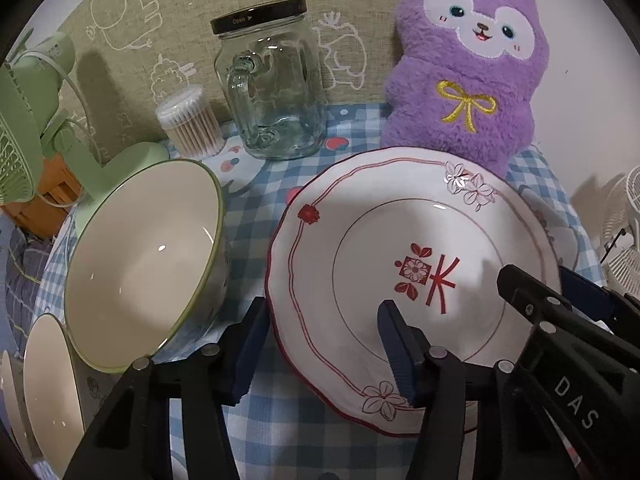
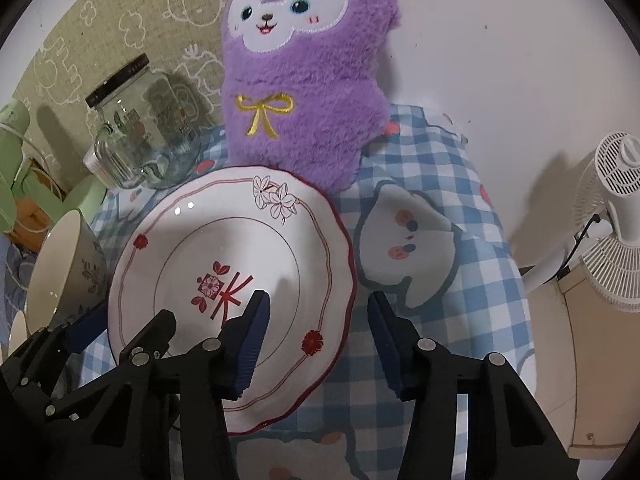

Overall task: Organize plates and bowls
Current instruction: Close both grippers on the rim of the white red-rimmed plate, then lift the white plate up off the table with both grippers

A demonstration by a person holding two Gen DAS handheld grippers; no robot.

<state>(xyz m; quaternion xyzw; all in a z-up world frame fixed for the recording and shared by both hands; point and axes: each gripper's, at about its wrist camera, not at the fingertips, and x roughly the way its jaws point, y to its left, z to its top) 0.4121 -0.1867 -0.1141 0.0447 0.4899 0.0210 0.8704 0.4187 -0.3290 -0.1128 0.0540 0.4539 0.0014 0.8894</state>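
Observation:
A white scalloped plate point(image 1: 420, 248) with a red rim and red flower marks lies on the blue checked cloth point(image 1: 256, 216). My left gripper point(image 1: 324, 352) stands open astride the plate's left rim, one blue pad point(image 1: 250, 352) outside it and the other over the plate's face. My right gripper point(image 2: 318, 344) is open astride the plate's point(image 2: 224, 248) right rim; neither pad visibly presses it. A cream bowl point(image 1: 148, 256) with a green rim tilts on its side left of the plate. Another cream dish point(image 1: 48, 380) stands on edge at the lower left.
Behind the plate a purple plush toy point(image 1: 468, 72) leans on the wall, with a lidded glass jar point(image 1: 272, 92) and a tub of cotton swabs point(image 1: 188, 124) beside it. A green fan point(image 1: 24, 128) stands at the left, a white fan point(image 2: 616, 216) at the right.

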